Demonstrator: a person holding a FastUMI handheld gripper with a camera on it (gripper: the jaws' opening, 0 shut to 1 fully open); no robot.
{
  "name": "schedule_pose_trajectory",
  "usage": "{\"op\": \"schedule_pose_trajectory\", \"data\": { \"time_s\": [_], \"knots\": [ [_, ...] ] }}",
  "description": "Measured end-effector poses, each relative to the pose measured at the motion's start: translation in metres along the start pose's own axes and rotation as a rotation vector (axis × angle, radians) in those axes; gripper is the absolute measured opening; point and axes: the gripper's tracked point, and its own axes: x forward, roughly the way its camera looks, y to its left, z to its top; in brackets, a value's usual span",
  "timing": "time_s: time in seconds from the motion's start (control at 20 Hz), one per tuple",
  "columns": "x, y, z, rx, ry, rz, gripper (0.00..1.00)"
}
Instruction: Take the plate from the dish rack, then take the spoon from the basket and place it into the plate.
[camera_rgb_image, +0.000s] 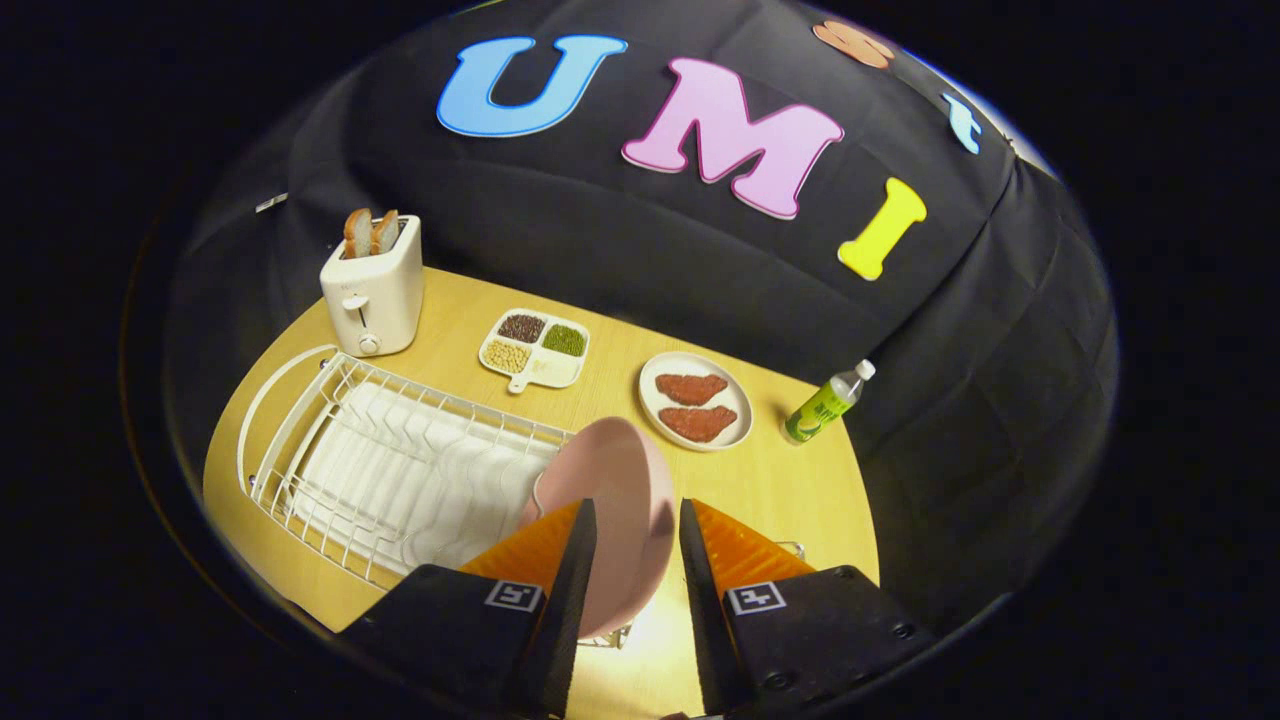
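A pink plate (612, 500) is held on edge between the fingers of the gripper (636, 520), at the near end of a white wire dish rack (390, 470).

The jaws are closed on the plate's rim, one finger on each face, and the plate is seen tilted above the wooden table (790, 480). Beyond the rack a white toaster (372, 290) with two bread slices is seen. Just past the plate, a divided tray of beans (535, 347), a dish with two red cutlets (696, 401) and a small green bottle (828, 402) are set out.
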Motion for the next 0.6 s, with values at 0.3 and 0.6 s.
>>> {"op": "schedule_pose_trajectory", "data": {
  "time_s": [0.3, 0.6],
  "knots": [
    [0.022, -0.014, -0.019, 0.071, 0.127, -0.091, 0.26],
    [0.025, -0.015, -0.013, -0.026, 0.171, -0.145, 0.13]
  ]
}}
